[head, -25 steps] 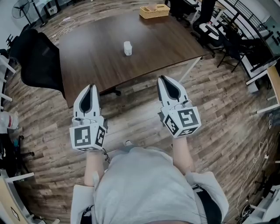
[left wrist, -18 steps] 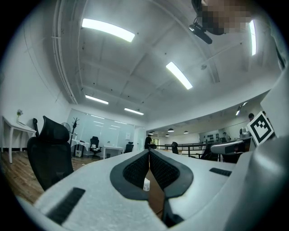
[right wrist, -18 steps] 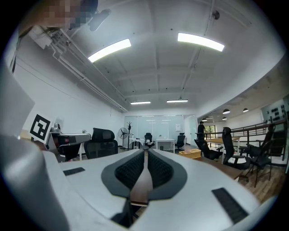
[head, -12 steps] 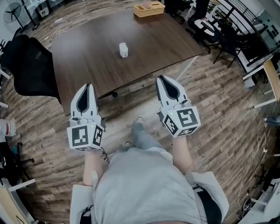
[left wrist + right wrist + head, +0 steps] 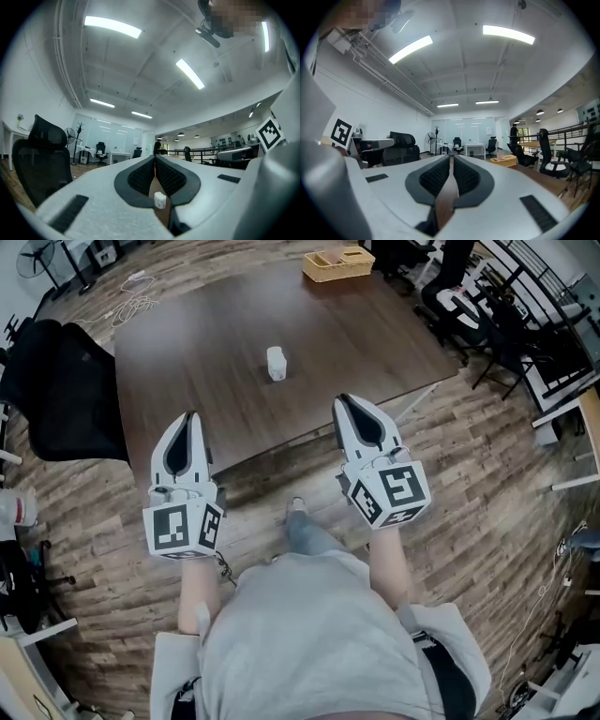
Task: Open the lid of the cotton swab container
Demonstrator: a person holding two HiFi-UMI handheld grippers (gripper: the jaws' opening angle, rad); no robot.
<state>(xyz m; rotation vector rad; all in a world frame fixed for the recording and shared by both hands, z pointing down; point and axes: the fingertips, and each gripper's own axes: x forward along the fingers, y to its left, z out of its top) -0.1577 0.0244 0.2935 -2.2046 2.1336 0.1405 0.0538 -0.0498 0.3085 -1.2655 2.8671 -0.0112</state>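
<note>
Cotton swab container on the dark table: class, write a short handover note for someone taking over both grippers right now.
Left gripper: jaws shut, empty, over the floor just short of the table.
Right gripper: jaws shut, empty, by the table's near edge.
Cotton swab container: upright near the table's middle, ahead of and between the grippers, touched by neither.
Done: nothing; lid too small to judge.
Left: reach the container, probably steady it with one gripper, open the lid with the other.
</note>
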